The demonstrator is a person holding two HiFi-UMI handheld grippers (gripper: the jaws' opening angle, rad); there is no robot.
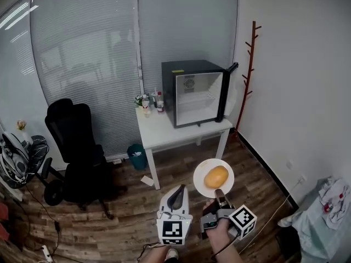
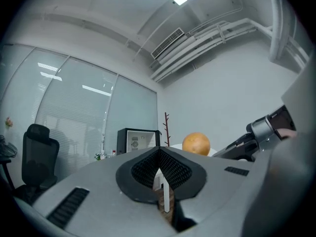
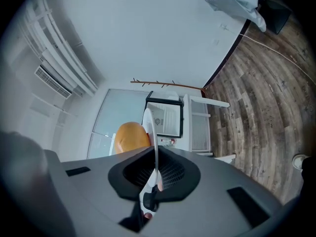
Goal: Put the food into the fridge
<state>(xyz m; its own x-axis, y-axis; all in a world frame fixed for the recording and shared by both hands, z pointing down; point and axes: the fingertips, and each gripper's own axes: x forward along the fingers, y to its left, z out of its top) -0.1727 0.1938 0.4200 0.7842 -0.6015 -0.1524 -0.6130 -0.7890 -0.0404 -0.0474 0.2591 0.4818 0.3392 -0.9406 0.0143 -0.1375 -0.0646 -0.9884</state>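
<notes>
A round orange-brown piece of food (image 1: 216, 176) lies on a white plate (image 1: 203, 186) held over the wood floor. My right gripper (image 1: 219, 193) is shut on the plate's near rim. In the right gripper view the plate (image 3: 150, 127) runs edge-on between the pads, with the food (image 3: 131, 137) to its left. My left gripper (image 1: 177, 193) hangs just left of the plate, shut and empty; its view shows the food (image 2: 196, 143) ahead to the right. The black mini fridge (image 1: 193, 92) stands on a white table (image 1: 159, 131) ahead, its door (image 1: 226, 91) swung open to the right.
Bottles and a small plant (image 1: 148, 101) stand on the table left of the fridge. A black office chair (image 1: 77, 147) is at left, a bin (image 1: 136, 156) under the table, a wooden coat rack (image 1: 248, 70) in the right corner, and clothes (image 1: 333, 196) at far right.
</notes>
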